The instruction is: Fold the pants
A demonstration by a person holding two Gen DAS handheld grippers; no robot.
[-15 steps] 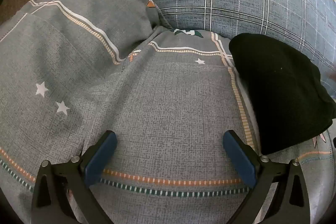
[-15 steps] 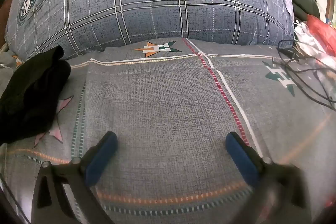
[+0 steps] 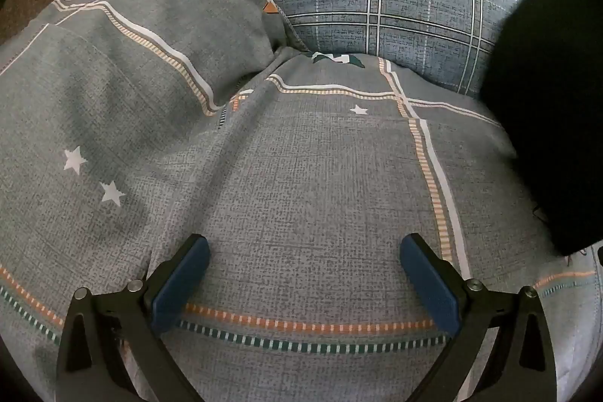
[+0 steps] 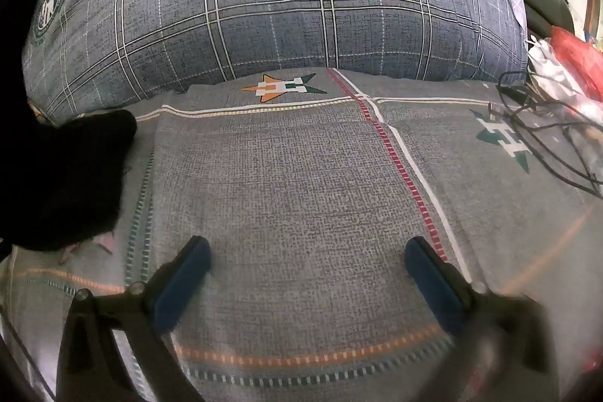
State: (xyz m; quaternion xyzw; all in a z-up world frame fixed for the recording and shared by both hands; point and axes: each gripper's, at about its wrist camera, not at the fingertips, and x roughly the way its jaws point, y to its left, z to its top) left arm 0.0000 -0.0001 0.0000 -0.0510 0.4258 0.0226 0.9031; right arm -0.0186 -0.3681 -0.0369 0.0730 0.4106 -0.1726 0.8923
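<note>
Both wrist views. My left tool (image 3: 305, 274) and right tool (image 4: 307, 274) are spread wide, nothing between their blue pads, above the grey patterned bedspread (image 3: 301, 176). The black pants (image 3: 546, 108) lie at right of the left view, at left (image 4: 64, 176) of the right view, beside the plaid pillow (image 4: 282, 6).

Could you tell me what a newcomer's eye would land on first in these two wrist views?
Probably the black garment, a dark lump on the grey patterned bedspread, at the right edge of the left view and the left edge of the right view. Behind it bulges a large blue plaid pillow. Both the left gripper and right gripper hang wide open, holding nothing.
</note>
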